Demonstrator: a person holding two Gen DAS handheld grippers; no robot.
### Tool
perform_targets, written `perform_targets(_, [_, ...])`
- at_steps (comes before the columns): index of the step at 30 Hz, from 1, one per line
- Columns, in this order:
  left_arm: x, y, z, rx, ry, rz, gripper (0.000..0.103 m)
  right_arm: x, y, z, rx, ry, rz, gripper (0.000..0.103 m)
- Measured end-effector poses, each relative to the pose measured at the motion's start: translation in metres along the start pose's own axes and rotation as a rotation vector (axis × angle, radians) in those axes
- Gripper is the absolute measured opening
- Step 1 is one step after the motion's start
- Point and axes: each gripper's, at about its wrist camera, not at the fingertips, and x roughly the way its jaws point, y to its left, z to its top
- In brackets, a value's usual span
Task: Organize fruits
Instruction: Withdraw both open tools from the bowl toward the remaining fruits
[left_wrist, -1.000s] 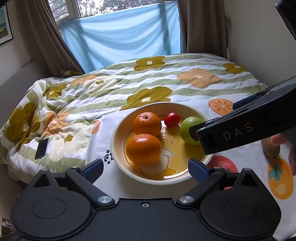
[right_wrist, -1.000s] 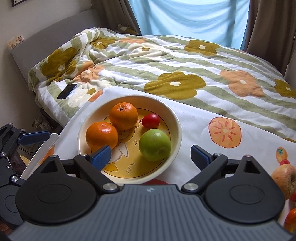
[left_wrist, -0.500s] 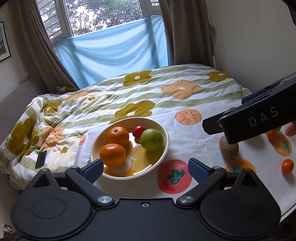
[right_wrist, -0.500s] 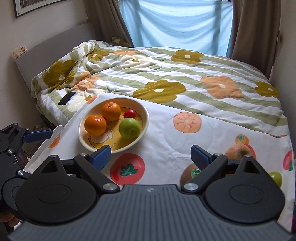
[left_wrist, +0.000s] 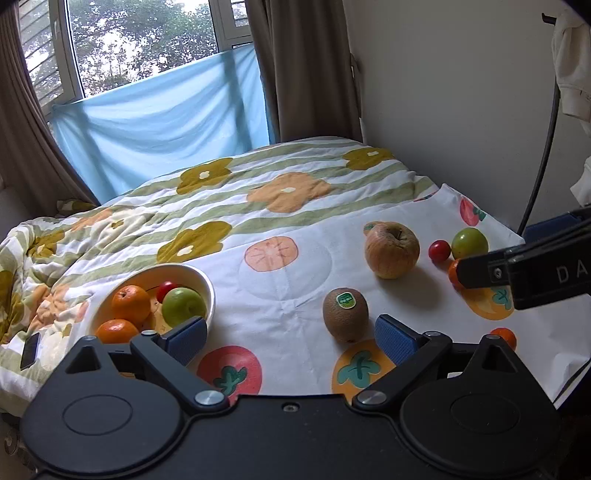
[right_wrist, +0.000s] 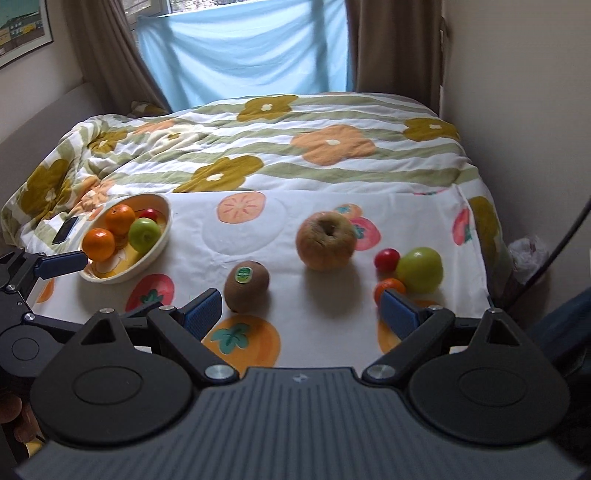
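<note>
A cream bowl (left_wrist: 207, 286) (right_wrist: 162, 236) at the left holds two oranges, a green apple (left_wrist: 183, 306) (right_wrist: 144, 233) and a small red fruit. Loose on the printed cloth lie a kiwi (left_wrist: 345, 314) (right_wrist: 246, 281), a large yellow-red apple (left_wrist: 392, 251) (right_wrist: 325, 240), a small red fruit (right_wrist: 387, 259), a green apple (right_wrist: 421, 269) and small oranges (right_wrist: 389, 288) (left_wrist: 504, 336). My left gripper (left_wrist: 291, 338) is open and empty, near the kiwi. My right gripper (right_wrist: 301, 312) is open and empty, near the kiwi and large apple.
The cloth (right_wrist: 295, 206) covers a table pushed against a bed with a flowered quilt (right_wrist: 295, 140). A phone (right_wrist: 65, 229) lies on the quilt beside the bowl. A wall and a black cable (left_wrist: 543, 147) stand at the right. The cloth's right edge drops off.
Both grippers have pulled back from the bowl and swung right. The green apple stays in the bowl. The loose fruits at the right have come into view.
</note>
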Motion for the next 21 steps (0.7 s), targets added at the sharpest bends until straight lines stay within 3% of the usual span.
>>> perform_targets(8, [0.042,-0.016,0.005,0.058,0.027,-0.059,0.096,0.013,-0.027,-0.037,0.096,0.044,-0.122,0.103])
perform_targets(18, [0.095,-0.028,0.004,0.156,0.078,-0.117,0.091,0.038,-0.025,-0.067,0.153,0.11,-0.186,0.103])
perform_targets(21, [0.107,-0.029,0.003,0.171,0.104,-0.14,0.084,0.043,-0.022,-0.069,0.168,0.113,-0.198,0.103])
